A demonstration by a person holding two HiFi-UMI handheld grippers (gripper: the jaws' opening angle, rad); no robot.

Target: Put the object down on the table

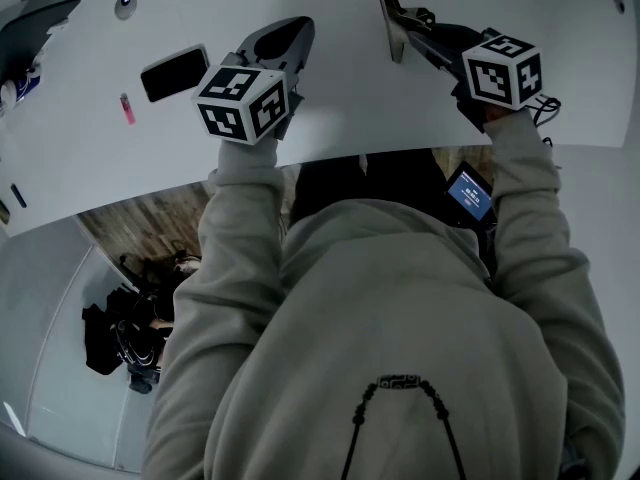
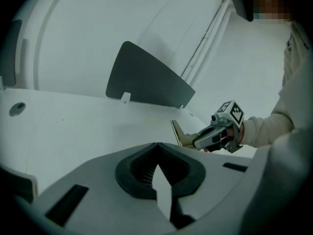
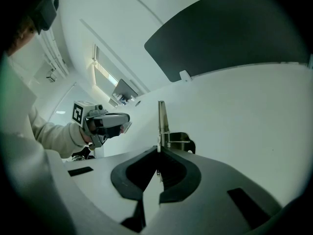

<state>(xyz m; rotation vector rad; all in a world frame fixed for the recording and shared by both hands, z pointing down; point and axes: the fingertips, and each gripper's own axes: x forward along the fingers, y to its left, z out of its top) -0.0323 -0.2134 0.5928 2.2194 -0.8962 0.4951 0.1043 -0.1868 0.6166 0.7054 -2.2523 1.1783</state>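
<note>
While the right gripper point(image 3: 157, 150) has its fingers pinched on the metal clip point(image 3: 162, 121) (looks like a spring clip, hard to be sure), the put-down isn't done imo. Clip is at 1 o'clock in head view, over bare desk point(image 1: 560, 28), blade standing up past the fingertips. Left gripper point(image 2: 156, 146): fingers pressed together, nothing in them, at 11 o'clock, well apart from the clip.

To do it well: lower until the clip's underside lies flat on the desk. Then spread the fingers slowly and back out along the gripper's own line, so the clip doesn't tip or drag. Plenty of room; the phone point(image 1: 174, 73) is way off at 9 o'clock of the left gripper.

Views:
- Right gripper view shows the pinch point and the clip's black loop; head view doesn't.
- Left gripper view gives a side-on look at clip vs desk, but that gripper's own body hides the contact line.
- Only head view shows the phone and the pink item point(image 1: 127, 108).
</note>
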